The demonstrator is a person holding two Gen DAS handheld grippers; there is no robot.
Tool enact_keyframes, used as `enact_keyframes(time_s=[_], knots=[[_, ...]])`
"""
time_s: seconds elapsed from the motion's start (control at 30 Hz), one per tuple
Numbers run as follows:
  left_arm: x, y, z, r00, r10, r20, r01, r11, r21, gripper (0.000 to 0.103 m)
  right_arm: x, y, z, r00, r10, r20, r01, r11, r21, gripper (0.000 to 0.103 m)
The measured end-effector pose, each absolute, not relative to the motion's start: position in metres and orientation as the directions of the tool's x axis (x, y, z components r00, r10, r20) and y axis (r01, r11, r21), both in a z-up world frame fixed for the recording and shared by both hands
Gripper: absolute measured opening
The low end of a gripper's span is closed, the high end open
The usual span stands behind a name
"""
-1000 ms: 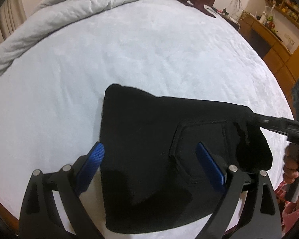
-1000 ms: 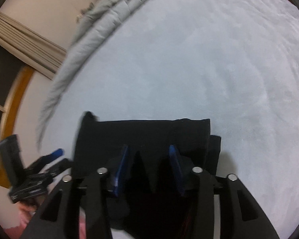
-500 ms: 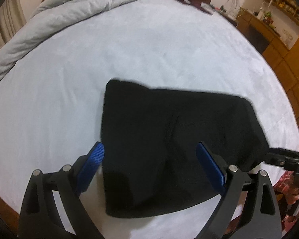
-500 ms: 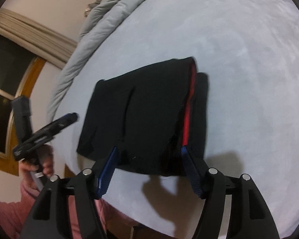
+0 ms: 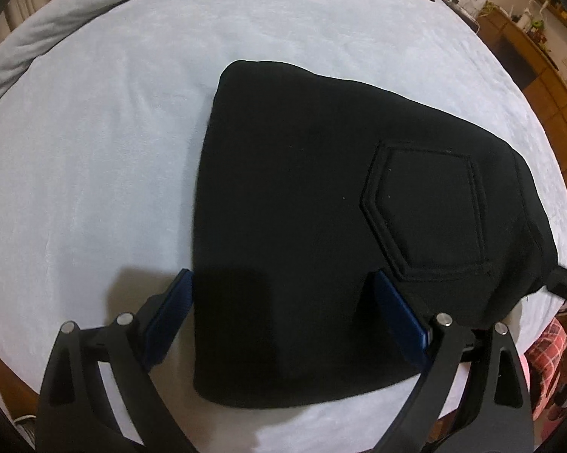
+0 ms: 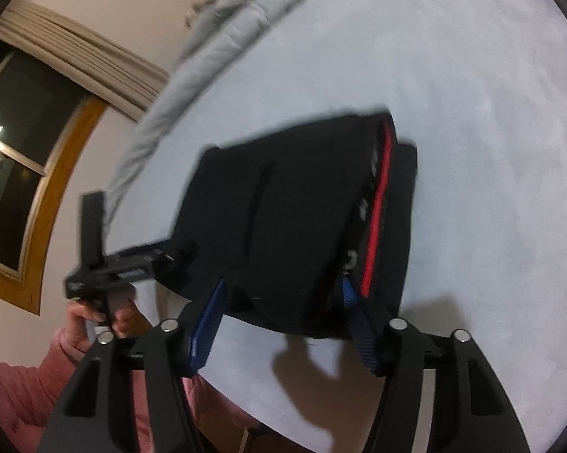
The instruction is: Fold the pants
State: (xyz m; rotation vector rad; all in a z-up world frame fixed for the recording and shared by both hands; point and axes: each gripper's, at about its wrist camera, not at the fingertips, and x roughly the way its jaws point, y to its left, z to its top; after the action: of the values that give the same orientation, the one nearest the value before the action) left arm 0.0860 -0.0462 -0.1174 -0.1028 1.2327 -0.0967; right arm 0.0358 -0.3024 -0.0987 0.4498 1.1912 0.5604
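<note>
The black pants point(image 5: 302, 226) lie folded into a compact block on the pale bed, a stitched back pocket point(image 5: 430, 211) facing up. In the right wrist view the pants point(image 6: 294, 219) show a red inner waistband stripe point(image 6: 377, 207) along the right edge. My left gripper point(image 5: 283, 317) is open, its blue pads straddling the near edge of the pants just above them. My right gripper point(image 6: 283, 321) is open and empty, held above the near edge of the bundle. The left gripper also shows in the right wrist view point(image 6: 132, 260), at the pants' left corner.
A grey duvet point(image 5: 75, 3) is bunched along the far left of the bed point(image 5: 94, 132). Wooden furniture point(image 5: 540, 56) stands at the far right. A window with curtains point(image 6: 37, 113) lies left in the right wrist view. The bed's near edge is close below both grippers.
My right gripper has let go of the pants, opened and pulled back upward. My left gripper has moved closer over the folded bundle. The pants now lie flat and folded.
</note>
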Motion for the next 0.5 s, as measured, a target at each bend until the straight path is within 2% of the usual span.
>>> enact_keyframes(time_s=[0.07, 0.1, 0.13, 0.2, 0.3, 0.37, 0.47, 0.5], knots=[[0.088, -0.044, -0.119, 0.323, -0.133, -0.937, 0.012, 0.991, -0.136, 0.095, 0.037, -0.303, -0.102, 0.264, 0.644, -0.718, -0.170, 0.764, 0.623, 0.044], [0.089, -0.042, -0.120, 0.318, -0.139, -0.938, 0.010, 0.990, -0.143, 0.096, 0.037, -0.303, -0.099, 0.257, 0.670, -0.697, -0.174, 0.741, 0.648, 0.034], [0.090, -0.041, -0.121, 0.314, -0.144, -0.938, 0.010, 0.989, -0.149, 0.096, 0.037, -0.304, -0.095, 0.259, 0.685, -0.681, -0.176, 0.727, 0.664, 0.029], [0.091, -0.039, -0.121, 0.307, -0.154, -0.939, 0.011, 0.987, -0.159, 0.096, 0.033, -0.307, -0.084, 0.265, 0.709, -0.654, -0.205, 0.704, 0.680, 0.023], [0.091, -0.040, -0.121, 0.308, -0.158, -0.938, 0.027, 0.987, -0.157, 0.098, 0.033, -0.306, -0.080, 0.254, 0.663, -0.704, -0.219, 0.748, 0.626, 0.020], [0.092, -0.042, -0.124, 0.304, -0.163, -0.939, 0.032, 0.986, -0.161, 0.098, 0.037, -0.304, -0.098, 0.213, 0.596, -0.774, -0.191, 0.803, 0.565, 0.019], [0.094, -0.036, -0.131, 0.281, -0.195, -0.940, 0.012, 0.980, -0.200, 0.099, 0.038, -0.303, -0.115, 0.196, 0.611, -0.767, -0.154, 0.792, 0.591, 0.018], [0.094, -0.033, -0.132, 0.277, -0.204, -0.939, 0.006, 0.977, -0.211, 0.099, 0.037, -0.304, -0.111, 0.205, 0.623, -0.755, -0.157, 0.783, 0.602, 0.022]])
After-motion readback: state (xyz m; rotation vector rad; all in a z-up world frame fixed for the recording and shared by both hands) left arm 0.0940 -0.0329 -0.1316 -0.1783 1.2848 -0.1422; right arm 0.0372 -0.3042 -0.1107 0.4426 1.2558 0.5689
